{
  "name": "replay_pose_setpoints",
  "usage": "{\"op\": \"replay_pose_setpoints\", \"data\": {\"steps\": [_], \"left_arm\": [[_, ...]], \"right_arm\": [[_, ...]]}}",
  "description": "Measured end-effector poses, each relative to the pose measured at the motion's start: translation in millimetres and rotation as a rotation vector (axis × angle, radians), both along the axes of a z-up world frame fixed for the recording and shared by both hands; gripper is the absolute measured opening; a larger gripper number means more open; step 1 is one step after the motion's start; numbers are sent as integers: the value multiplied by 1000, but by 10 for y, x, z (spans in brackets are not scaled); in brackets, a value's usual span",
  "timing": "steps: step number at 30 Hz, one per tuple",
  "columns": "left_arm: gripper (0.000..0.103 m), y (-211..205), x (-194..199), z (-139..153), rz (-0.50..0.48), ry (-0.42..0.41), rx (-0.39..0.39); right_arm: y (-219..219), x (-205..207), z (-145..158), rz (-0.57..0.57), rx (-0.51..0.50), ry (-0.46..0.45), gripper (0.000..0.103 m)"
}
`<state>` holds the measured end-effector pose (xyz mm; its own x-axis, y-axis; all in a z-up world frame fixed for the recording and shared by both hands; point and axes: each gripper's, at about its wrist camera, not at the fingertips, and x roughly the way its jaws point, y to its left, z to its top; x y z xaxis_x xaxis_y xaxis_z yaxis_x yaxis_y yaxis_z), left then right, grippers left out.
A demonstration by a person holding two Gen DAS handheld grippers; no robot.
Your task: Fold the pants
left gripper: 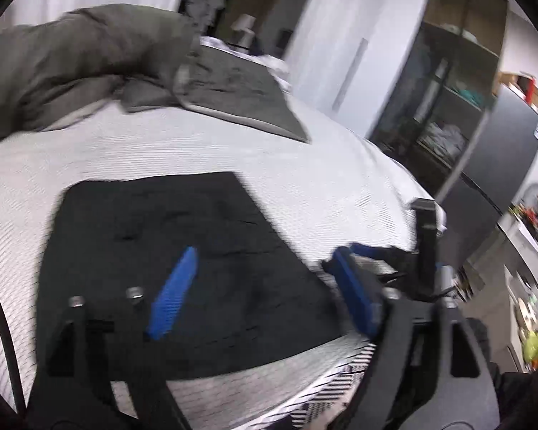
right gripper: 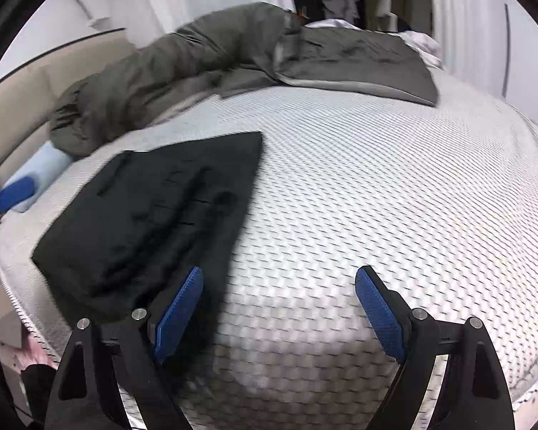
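Note:
The black pants (left gripper: 183,261) lie folded into a flat, roughly square packet on the white textured mattress (left gripper: 197,150). My left gripper (left gripper: 265,251) hangs just above them, open, with nothing between its blue pads. My right gripper (right gripper: 279,272) is open too, over bare mattress at the right edge of the pants (right gripper: 154,208); its left pad (right gripper: 179,308) overlaps that edge in the view. One blue pad (right gripper: 16,191) of the left gripper shows at the far left of the right wrist view. Part of the right gripper's black frame (left gripper: 425,236) shows at the right of the left wrist view.
A bunched olive duvet (right gripper: 168,68) and a flat dark grey blanket (right gripper: 358,57) lie across the far side of the bed. A light blue pillow (right gripper: 43,168) sits by the beige headboard (right gripper: 14,107). A dark shelf unit (left gripper: 444,107) and black cabinet (left gripper: 502,157) stand beyond the bed.

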<state>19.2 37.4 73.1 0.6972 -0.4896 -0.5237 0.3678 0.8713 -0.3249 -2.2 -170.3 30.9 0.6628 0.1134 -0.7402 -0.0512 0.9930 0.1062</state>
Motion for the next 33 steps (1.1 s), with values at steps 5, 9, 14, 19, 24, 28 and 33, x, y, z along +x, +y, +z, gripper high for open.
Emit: {"op": "replay_pose_setpoints", "data": {"steps": [5,9,14,19,24,28,33], "left_arm": [[81,715,104,-453,291,12,141],[81,1167,216,-889,419,71,238],[81,1266,369,-1251,404,102,223],[81,1269,486,-1299,388,94,238],[81,1170,170,-987,367,62,218],[83,1130,90,-884,348,42,235],[83,1123,176,-1008,365,84,271]], "right_arm": [[-90,-42,141,36,136,-41,88],[69,-19,231,203,382,-40,75],[382,200,133,309,440,54,64],[551,480,-116,257,337,163,32],[592,259,301,261,280,-26,8],[554,-68,488,272,200,-80,8],[565,169,19,223,143,118,15]]}}
